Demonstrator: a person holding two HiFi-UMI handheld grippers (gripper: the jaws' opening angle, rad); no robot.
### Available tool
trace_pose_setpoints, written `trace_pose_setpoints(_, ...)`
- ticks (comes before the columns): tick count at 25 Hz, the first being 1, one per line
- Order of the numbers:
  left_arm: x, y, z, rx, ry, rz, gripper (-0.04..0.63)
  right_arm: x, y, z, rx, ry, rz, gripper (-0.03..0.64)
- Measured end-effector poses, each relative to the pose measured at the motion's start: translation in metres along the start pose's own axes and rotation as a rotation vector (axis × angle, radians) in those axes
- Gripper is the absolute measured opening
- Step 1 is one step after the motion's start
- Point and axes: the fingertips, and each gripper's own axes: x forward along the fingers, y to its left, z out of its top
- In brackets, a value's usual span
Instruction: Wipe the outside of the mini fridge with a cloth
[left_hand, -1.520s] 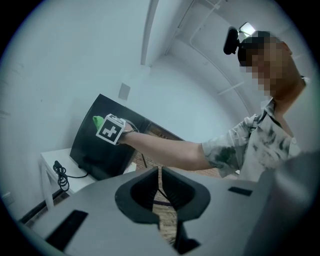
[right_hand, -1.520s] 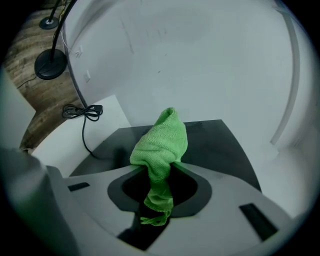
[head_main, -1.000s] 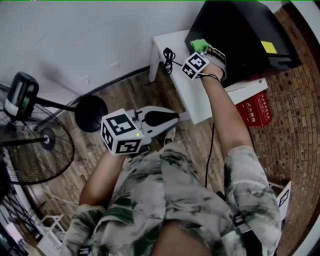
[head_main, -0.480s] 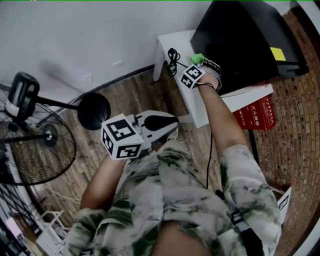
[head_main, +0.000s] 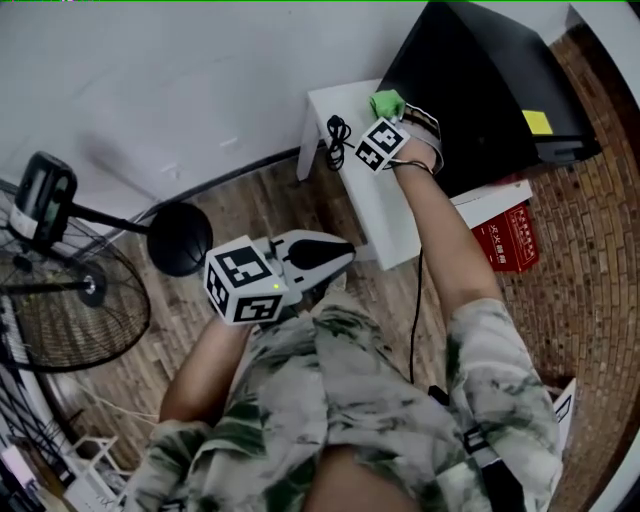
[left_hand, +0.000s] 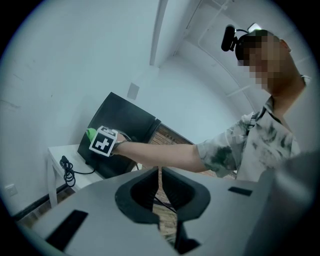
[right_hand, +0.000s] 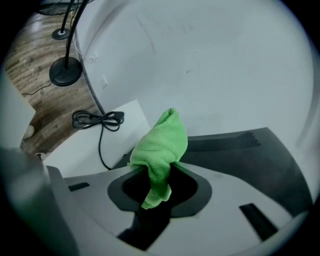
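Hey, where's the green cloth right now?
The green cloth is pinched in the right gripper, upper centre-right in the head view. It sits at the black mini fridge's left edge, over the white table, near the coiled cable.

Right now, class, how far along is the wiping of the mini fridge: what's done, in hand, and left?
Done: the green cloth is clamped in the right gripper. In hand: it is held at the edge of the mini fridge near the wall, apparently wiping. Left: which faces are wiped cannot be told; the left gripper hangs shut and empty.
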Motion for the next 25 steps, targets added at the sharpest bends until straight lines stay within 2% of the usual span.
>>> trace_pose_setpoints(9, 0.000, -0.025, 0.010, 0.045, -0.011, -0.049, 0.029, -0.087, -0.155, 0.020, 0.051, -0.080, -0.241, 0.107)
trace_pose_setpoints(14, 0.000, -0.034, 0.013, 0.058, -0.018, -0.063, 0.029, -0.107, -0.216, 0.014, 0.051, -0.045, -0.326, 0.107)
trace_pose_setpoints(18, -0.001, -0.038, 0.012, 0.062, -0.023, -0.061, 0.029, -0.098, -0.227, 0.005, -0.008, 0.023, -0.350, 0.107)
trace_pose_setpoints(25, -0.009, -0.030, 0.006, 0.045, -0.031, -0.031, 0.029, -0.069, -0.198, 0.009, -0.071, 0.071, -0.315, 0.107)
